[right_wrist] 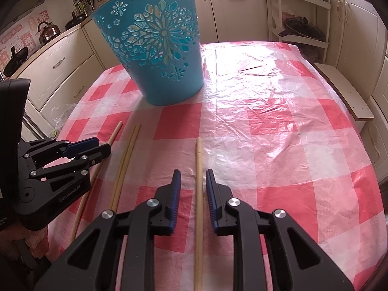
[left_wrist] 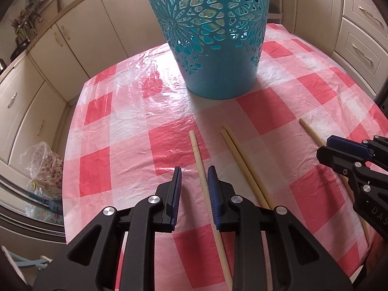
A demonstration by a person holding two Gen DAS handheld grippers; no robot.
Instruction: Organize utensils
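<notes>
A table (right_wrist: pixel 278 145) under a red-and-white checked cloth with a clear plastic cover carries a blue bucket (left_wrist: pixel 213 72) with flower-shaped cut-outs. The bucket stands upright toward the far edge, nearer the left side than the right. Four wooden chopsticks lie flat on the cloth toward the near edge, well apart from the bucket, each running roughly from the near edge toward the far one.

The left chopstick (left_wrist: pixel 197 155) lies closest to the left edge. The pair of chopsticks (left_wrist: pixel 236 155) lies in the middle, its two sticks side by side and touching along most of their length. The right chopstick (right_wrist: pixel 199 155) lies apart from the pair, toward the table's centre.

The left gripper (left_wrist: pixel 194 169) points down at the cloth with its fingers astride the left chopstick. The fingers are released: a clear gap shows between the stick and the left pad. The stick runs very close to the other pad, and whether it touches is hard to say from this angle.

The right gripper (right_wrist: pixel 192 172) sits the same way over the right chopstick, its fingers parted only a little and not grasping, with bare cloth showing on both sides of the stick. Cream kitchen cabinets (right_wrist: pixel 60 65) surround the table.
</notes>
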